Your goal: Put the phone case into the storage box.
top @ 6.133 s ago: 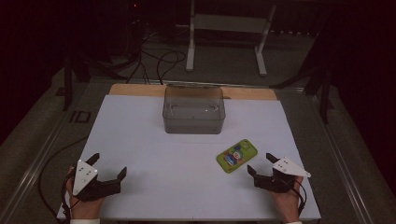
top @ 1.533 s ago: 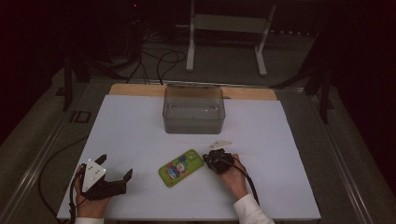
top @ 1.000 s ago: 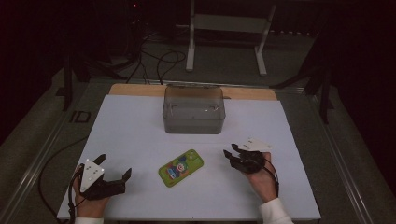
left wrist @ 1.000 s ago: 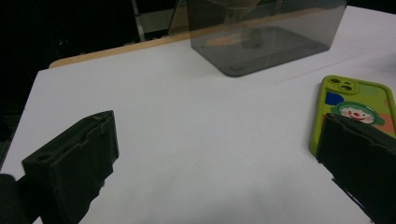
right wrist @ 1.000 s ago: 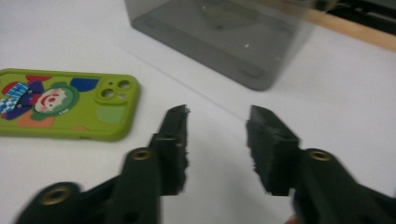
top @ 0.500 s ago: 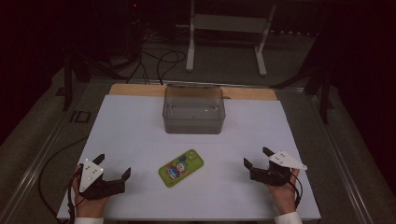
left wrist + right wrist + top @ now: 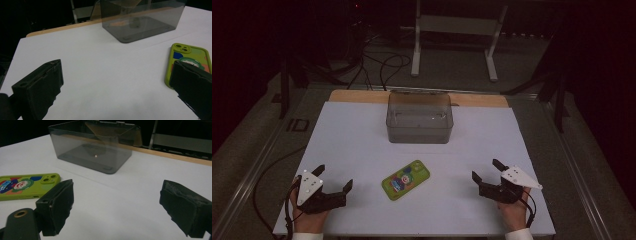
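since the earliest view, the green phone case (image 7: 405, 179) has gone from the right part of the bench (image 7: 362, 135) to its near middle, and over the last second and a half the right tool (image 7: 484, 170) has drawn away from the case to the near right corner area, its jaws having just been opening, with nothing between them. the left tool (image 7: 334, 176) sits at the near left much as before. now the case lies flat on the white bench top, between the two tools and apart from both, in front of the smoky transparent box (image 7: 419, 117) but well clear of it. its long axis runs on a diagonal, from near-left to far-right in the high view, and the end with the camera cut-out points away toward the far right. it is a slim rounded rectangle, glossy lime green, with a colourful cartoon print in red, blue and orange on the upward face. the box is a rounded rectangular tub of dark clear plastic, open at the top. the bench surface is matte white with a wooden strip along the far edge. both tools stand wide open and hold nothing; their black jaws look blocky, with rough, worn pads (image 7: 183, 208).
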A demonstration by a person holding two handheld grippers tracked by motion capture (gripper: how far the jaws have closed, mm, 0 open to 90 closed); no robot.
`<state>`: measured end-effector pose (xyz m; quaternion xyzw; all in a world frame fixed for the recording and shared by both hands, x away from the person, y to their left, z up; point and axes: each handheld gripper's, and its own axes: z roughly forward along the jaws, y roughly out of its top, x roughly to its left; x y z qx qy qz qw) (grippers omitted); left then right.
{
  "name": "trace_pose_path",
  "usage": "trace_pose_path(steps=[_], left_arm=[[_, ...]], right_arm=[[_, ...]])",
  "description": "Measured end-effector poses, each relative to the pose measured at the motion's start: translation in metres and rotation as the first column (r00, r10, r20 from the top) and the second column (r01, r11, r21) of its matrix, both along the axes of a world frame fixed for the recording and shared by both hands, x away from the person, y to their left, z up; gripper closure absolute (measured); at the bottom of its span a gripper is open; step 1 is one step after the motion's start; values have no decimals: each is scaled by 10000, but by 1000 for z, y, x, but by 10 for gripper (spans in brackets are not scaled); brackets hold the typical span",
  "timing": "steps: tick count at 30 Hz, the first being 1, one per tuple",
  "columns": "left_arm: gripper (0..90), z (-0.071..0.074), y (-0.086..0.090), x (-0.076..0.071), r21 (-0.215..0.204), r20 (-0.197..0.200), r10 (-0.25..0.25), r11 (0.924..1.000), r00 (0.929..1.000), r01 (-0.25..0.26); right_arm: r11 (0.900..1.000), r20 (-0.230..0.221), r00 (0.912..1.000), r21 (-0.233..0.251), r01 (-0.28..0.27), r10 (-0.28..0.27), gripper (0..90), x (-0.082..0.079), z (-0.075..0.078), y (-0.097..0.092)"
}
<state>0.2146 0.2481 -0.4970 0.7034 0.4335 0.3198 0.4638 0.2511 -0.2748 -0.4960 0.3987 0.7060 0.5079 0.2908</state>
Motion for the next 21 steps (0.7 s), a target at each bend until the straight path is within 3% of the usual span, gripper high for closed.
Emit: trace_pose_path(steps=[9,21], left_arm=[[0,6,-3,1,28,-131,-18,10000,9999,19],[0,16,-13,8,212,-294,-431,9988,9986,438]], right_arm=[[9999,127,9998,-47,-137,137,130,0,0,6],[9998,201,9997,-127,-165,168,133,-2,-2,12]])
